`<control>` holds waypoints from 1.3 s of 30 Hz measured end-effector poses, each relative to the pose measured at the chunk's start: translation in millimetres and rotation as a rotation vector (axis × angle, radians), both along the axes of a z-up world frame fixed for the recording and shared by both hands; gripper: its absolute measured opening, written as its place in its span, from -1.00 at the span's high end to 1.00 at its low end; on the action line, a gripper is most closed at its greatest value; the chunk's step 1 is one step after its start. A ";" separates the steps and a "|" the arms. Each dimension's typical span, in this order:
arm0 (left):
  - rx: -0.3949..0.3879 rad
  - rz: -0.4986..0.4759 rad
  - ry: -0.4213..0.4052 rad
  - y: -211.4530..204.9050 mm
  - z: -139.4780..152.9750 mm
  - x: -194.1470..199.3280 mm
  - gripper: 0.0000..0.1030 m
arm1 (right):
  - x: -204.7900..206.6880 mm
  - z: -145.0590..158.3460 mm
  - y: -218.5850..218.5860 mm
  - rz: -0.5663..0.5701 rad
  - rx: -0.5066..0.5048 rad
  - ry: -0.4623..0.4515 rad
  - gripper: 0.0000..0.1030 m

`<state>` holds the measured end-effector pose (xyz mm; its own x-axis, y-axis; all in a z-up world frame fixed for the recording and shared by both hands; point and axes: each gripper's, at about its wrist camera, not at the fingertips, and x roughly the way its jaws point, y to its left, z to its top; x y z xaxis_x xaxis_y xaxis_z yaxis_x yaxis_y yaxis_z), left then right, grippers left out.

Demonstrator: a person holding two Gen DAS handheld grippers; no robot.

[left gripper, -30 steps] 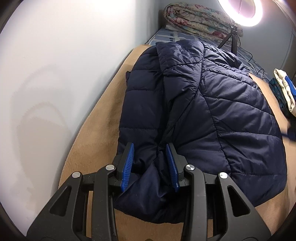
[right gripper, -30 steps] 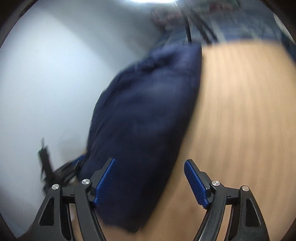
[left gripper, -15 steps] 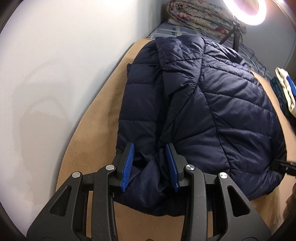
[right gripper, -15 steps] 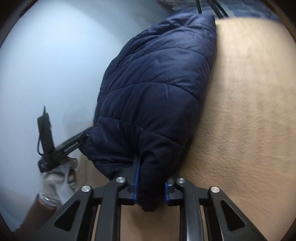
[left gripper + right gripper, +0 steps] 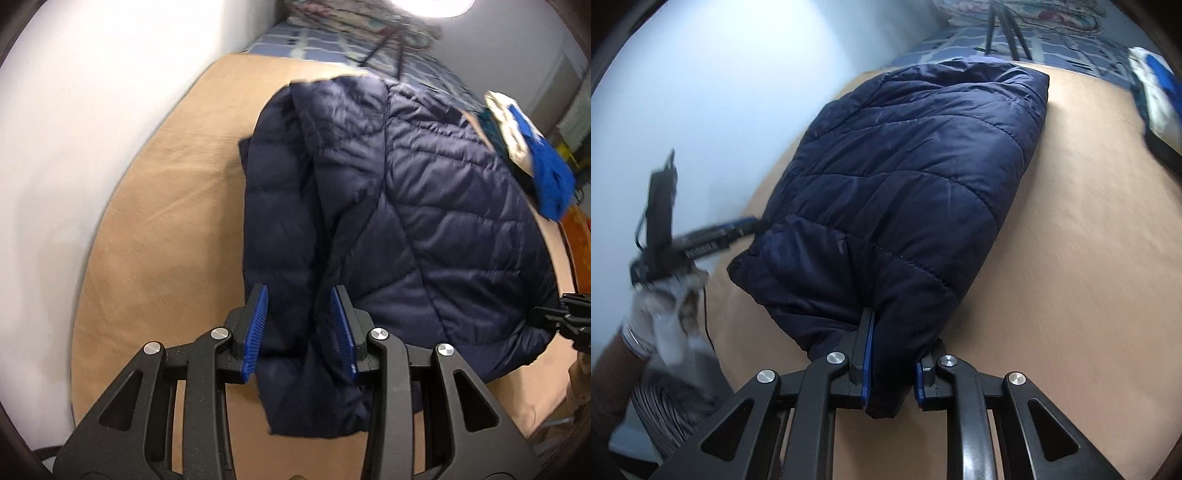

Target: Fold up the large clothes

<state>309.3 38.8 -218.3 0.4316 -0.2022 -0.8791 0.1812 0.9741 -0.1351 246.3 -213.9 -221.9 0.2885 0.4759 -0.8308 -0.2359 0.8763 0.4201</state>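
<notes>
A navy quilted puffer jacket [image 5: 424, 206] lies folded lengthwise on a tan bed sheet [image 5: 155, 229]. My left gripper [image 5: 300, 328] is shut on the jacket's near left corner, with bunched fabric between its blue pads. My right gripper [image 5: 892, 363] is shut on the near right corner of the jacket [image 5: 916, 177]. The near end of the jacket is lifted off the sheet. In the right wrist view the left gripper's body [image 5: 698, 240] shows at the jacket's far side, held by a gloved hand.
A white wall [image 5: 74, 110] runs along the left of the bed. A pile of clothes, white and blue [image 5: 528, 147], lies at the right. A tripod [image 5: 1001, 29] and a floral quilt [image 5: 1027, 11] stand at the far end on a blue checked sheet.
The right gripper came in open and shut on the jacket's near right corner. Both grippers have since lifted the near end and pulled the jacket toward me.
</notes>
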 end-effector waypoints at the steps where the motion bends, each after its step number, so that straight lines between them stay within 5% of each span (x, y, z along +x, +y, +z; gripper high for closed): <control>1: -0.007 -0.016 -0.012 -5.6 6.4 -10.4 0.29 | -11.6 0.4 -6.0 -0.002 -0.013 0.002 0.70; 11: -0.119 -0.047 -0.055 -46.8 35.5 -54.1 0.29 | -79.2 -1.7 -42.6 -0.038 -0.084 0.022 0.70; 19: -0.084 -0.106 -0.083 -87.9 32.0 -37.1 0.29 | -83.1 3.8 -42.8 -0.046 -0.126 0.019 0.61; 21: -0.064 -0.108 -0.079 -91.3 26.7 -31.3 0.29 | -79.7 12.5 -42.0 -0.046 -0.146 0.010 0.42; 25: -0.065 -0.093 -0.074 -93.8 22.3 -16.9 0.29 | -77.7 51.8 -52.7 -0.057 -0.142 -0.096 0.36; 32: -0.084 -0.036 -0.040 -84.2 11.2 0.7 0.29 | 4.7 105.0 -55.9 -0.131 -0.173 -0.326 0.37; 39: -0.043 -0.026 -0.039 -82.1 2.3 9.9 0.29 | 121.2 68.3 -19.3 -0.146 -0.198 -0.307 0.45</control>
